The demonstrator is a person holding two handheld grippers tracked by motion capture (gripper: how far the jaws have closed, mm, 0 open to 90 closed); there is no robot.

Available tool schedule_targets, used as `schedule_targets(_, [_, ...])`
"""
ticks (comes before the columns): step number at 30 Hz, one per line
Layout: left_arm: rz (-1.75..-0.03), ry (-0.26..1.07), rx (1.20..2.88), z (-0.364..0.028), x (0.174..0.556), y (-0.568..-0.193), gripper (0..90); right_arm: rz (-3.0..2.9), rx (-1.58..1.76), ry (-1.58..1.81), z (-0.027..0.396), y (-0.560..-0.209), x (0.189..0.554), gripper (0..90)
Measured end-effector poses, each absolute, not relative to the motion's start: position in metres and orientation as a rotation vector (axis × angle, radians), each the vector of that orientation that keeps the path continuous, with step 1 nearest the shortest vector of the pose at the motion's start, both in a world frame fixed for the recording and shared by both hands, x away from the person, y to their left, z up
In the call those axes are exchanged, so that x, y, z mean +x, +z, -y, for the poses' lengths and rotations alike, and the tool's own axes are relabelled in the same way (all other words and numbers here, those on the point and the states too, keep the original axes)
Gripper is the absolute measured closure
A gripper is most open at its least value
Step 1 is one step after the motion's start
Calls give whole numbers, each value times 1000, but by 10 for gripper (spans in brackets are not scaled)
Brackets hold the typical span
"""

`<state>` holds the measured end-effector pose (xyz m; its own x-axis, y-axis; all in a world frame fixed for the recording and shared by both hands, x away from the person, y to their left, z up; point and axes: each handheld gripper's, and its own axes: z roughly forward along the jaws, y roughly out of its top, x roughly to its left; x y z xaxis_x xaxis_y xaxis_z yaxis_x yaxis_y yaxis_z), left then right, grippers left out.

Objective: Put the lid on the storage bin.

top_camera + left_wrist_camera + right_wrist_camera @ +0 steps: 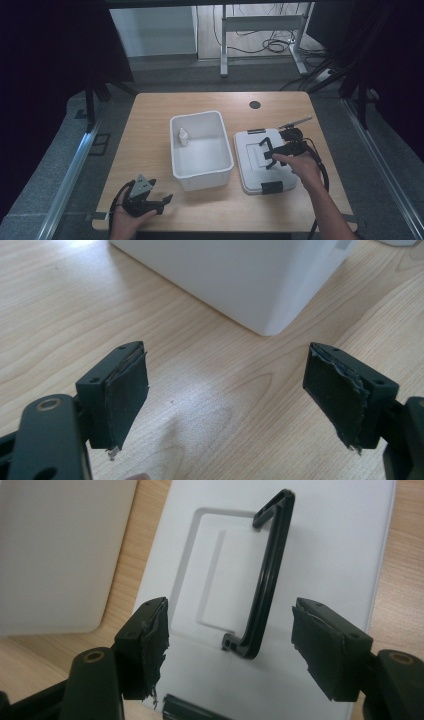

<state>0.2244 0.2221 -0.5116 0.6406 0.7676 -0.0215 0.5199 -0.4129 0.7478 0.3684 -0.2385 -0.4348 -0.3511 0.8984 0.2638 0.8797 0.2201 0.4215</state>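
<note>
A white plastic bin [202, 151] stands mid-table with a small white bottle [183, 136] inside at its back left. To its right lies the bin's white lid [262, 164], flat, with a black handle [263, 587] raised upright and black latches at both ends. My right gripper [270, 152] hovers over the lid, open, its jaws on either side of the handle's near end without touching it [230, 650]. My left gripper [161, 203] rests near the table's front left, open and empty [225, 405], pointing at the bin's near corner [270, 315].
The wooden table [150, 115] has a round cable hole [255, 105] at the back. A thin rod-like object [296, 122] lies beyond the lid. Dark curtains flank the table; a desk frame with cables [272, 42] stands behind.
</note>
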Motion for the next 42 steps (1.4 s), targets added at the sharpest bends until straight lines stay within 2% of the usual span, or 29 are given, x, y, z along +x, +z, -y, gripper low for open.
schedule_targets(5, [-997, 420, 2114, -222, 225, -513, 182, -2437, 1786, 760, 239, -434, 382, 317])
schedule_targets(11, [-1002, 414, 2113, -222, 225, -514, 182, -2443, 1824, 744, 242, -439, 391, 370])
schedule_targets(25, [-1023, 384, 2103, -222, 227, -515, 189, -2537, 1857, 657, 245, -451, 416, 595])
schedule_targets(42, [-1026, 388, 2119, -224, 228, -518, 190, -2504, 1938, 598, 240, -459, 424, 766])
